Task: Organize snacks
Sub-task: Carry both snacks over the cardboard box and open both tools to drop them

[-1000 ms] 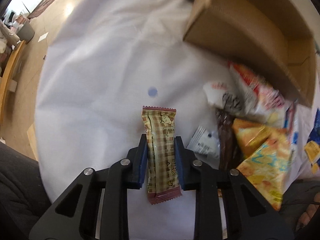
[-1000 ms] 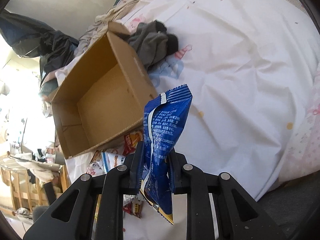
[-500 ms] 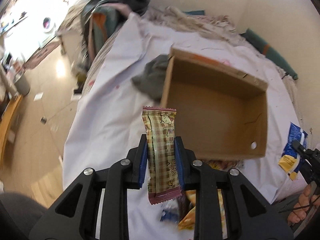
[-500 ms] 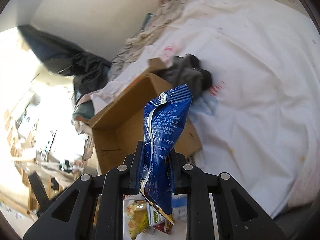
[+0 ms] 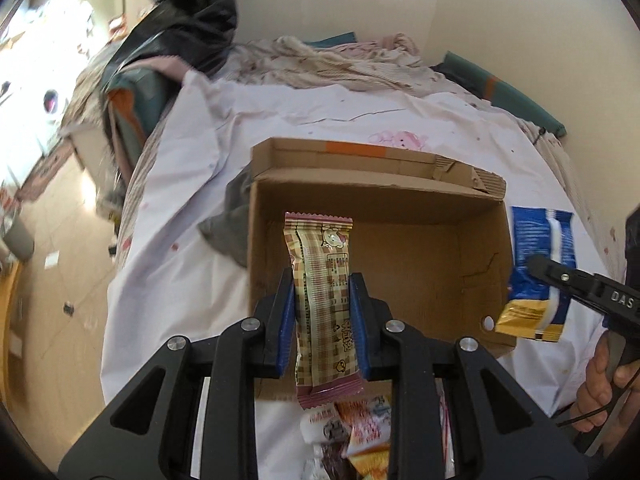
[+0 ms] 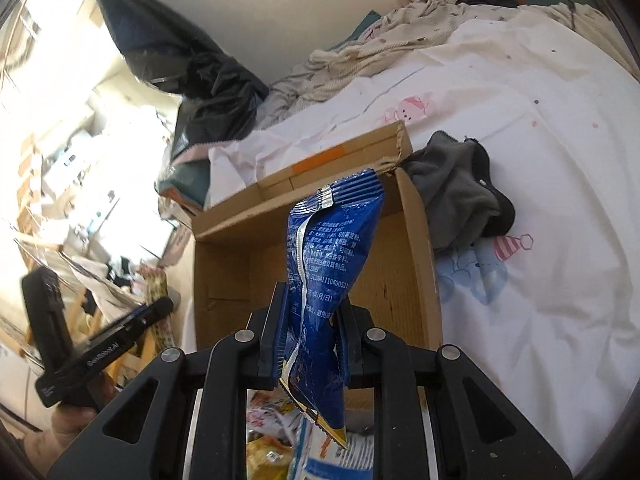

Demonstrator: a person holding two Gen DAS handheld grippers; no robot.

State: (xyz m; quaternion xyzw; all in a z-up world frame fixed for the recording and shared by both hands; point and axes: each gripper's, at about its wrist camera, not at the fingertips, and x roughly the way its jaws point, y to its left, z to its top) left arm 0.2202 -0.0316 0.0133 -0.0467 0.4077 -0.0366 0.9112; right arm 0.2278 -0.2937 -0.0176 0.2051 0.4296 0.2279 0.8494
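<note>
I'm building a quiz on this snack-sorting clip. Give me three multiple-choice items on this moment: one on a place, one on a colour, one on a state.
1. Where does the grey cloth lie?
A. inside the box
B. on the sheet against the box's outer wall
C. on the floor

2. What colour is the packet in the right gripper?
A. blue
B. green
C. red

3. In what state is the cardboard box?
A. taped shut
B. full of snacks
C. open, nothing lying on its visible floor

Answers:
1 B: the cloth sits on the white sheet, touching the box's side.
2 A: the wrapper is blue with a gold bottom edge.
3 C: the flaps are up, and the plaid snack bar is clamped in the left gripper, in front of the bare cardboard.
</note>
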